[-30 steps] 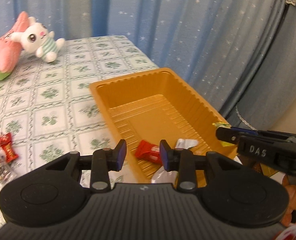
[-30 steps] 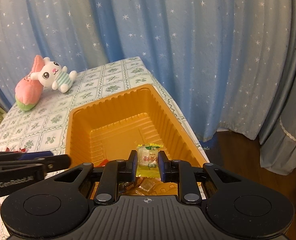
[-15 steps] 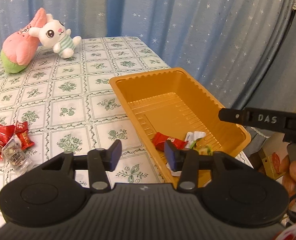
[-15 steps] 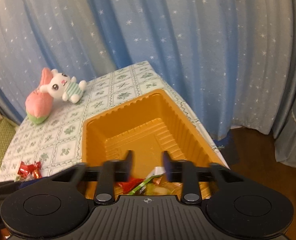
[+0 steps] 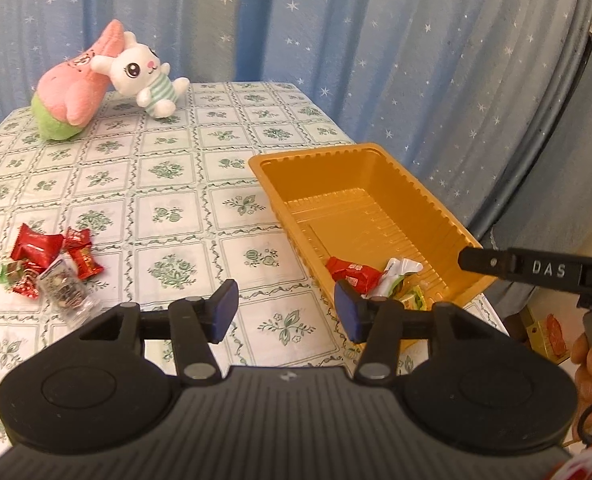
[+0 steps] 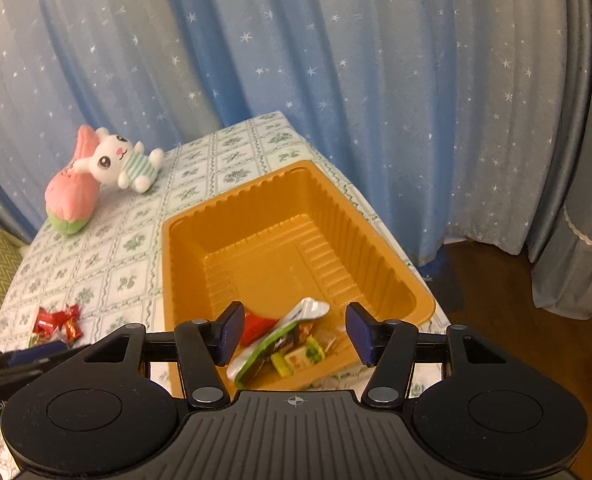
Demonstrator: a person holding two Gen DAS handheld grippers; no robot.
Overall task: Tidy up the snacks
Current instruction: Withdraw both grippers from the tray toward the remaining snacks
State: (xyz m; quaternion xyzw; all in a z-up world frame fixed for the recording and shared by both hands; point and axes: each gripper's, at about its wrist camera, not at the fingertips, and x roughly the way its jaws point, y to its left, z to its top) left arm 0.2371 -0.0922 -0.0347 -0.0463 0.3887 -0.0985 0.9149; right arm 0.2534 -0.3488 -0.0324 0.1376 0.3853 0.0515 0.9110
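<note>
Both grippers are pulling back and up since a second ago; the yellow packet [image 6: 296, 361] the right gripper [image 6: 291, 330] was pinching is now lying in the orange tray [image 6: 296, 256], jaws spread wide and empty. Left gripper [image 5: 285, 311] is also released, holding nothing, hovering above the tablecloth [image 5: 175, 184] just left of the tray's near corner. In the tray's near end, a red wrapper [image 5: 352, 274], a white-green wrapper [image 6: 283, 332] and small packets are sitting together; the far end is bare. Loose snack pile [image 5: 47, 268] is waiting on the cloth to the left, well apart from the tray. Step looks like between drops: one delivered, reaching for the next. Next move probably calls for the left gripper swinging left and down onto the pile, closing on one wrapper. Far back, plush toys [image 5: 107, 76] are leaning by the curtain [image 5: 336, 40].
</note>
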